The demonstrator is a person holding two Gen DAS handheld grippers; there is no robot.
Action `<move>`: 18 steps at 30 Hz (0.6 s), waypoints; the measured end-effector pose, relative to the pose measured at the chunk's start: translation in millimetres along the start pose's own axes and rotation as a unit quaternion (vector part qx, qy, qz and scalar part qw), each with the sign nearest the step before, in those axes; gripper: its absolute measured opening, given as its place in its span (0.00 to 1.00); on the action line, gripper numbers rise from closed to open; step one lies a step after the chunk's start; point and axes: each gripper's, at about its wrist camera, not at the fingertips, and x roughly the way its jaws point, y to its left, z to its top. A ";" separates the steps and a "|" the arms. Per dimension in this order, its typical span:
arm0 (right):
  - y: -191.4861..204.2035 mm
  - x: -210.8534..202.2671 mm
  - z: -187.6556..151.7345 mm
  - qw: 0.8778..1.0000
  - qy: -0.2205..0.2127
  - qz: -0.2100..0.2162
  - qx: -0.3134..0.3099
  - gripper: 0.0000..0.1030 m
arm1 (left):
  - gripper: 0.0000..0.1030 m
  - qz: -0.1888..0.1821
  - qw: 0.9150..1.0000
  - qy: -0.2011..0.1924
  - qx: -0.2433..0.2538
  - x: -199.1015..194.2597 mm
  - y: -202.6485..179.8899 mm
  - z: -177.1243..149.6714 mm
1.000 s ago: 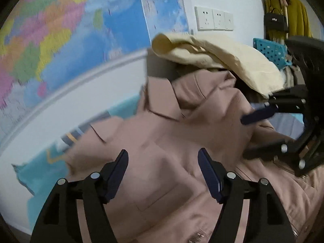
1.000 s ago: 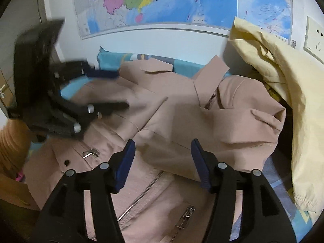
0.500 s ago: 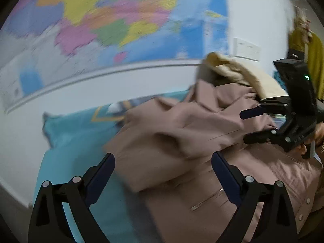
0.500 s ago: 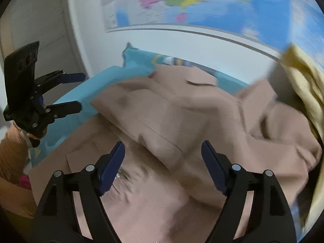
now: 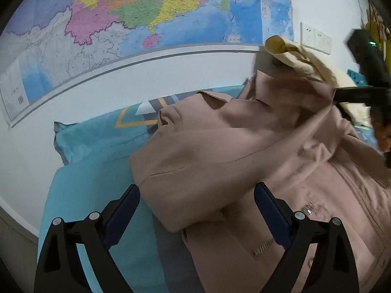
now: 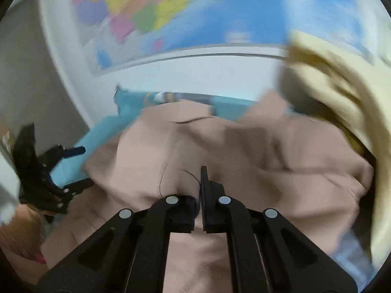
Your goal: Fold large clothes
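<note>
Right wrist view motion-blurred – wall map [image 6: 171, 12] unreadable; yellow garment [image 6: 342, 92] cut off by pic's edge, smeared.

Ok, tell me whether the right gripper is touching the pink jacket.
Touching. In the right wrist view the right gripper has its jaws closing on a pinched fold of the pink jacket, fabric bunched against the pads.

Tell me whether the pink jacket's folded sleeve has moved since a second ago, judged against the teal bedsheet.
Yes. In the left wrist view the pink jacket has its sleeve swung leftward, now overlapping the teal bedsheet.
</note>
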 end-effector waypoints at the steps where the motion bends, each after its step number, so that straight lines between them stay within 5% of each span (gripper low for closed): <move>1: -14.8 -3.6 -6.7 1.000 0.007 -0.005 0.023 0.15 | 0.83 0.002 1.000 0.005 0.003 6.0 -2.5 0.7; 6: -71.3 -8.0 -52.9 0.991 0.064 -0.011 0.116 0.33 | 0.79 -0.020 0.999 0.024 0.024 20.5 -13.9 -3.4; 8: -75.7 -21.1 -58.2 0.991 0.045 -0.004 0.125 0.53 | 0.79 -0.016 0.999 0.027 0.041 18.7 -17.9 -6.0; 12: -76.5 -26.4 -50.4 0.991 0.030 -0.001 0.133 0.57 | 0.79 -0.035 0.998 0.017 0.048 4.3 -17.2 -5.8; 13: -78.0 -21.1 -48.4 0.990 0.037 -0.005 0.134 0.56 | 0.79 -0.038 0.998 0.011 0.049 1.1 -17.5 -4.7; 16: -78.5 -8.7 -49.0 0.991 0.061 -0.017 0.122 0.14 | 0.79 -0.045 0.997 -0.009 0.055 -10.3 -21.8 0.8; 18: -78.5 -8.5 -42.5 0.992 0.052 -0.033 0.111 0.11 | 0.79 -0.051 0.997 -0.010 0.060 -10.1 -27.0 3.4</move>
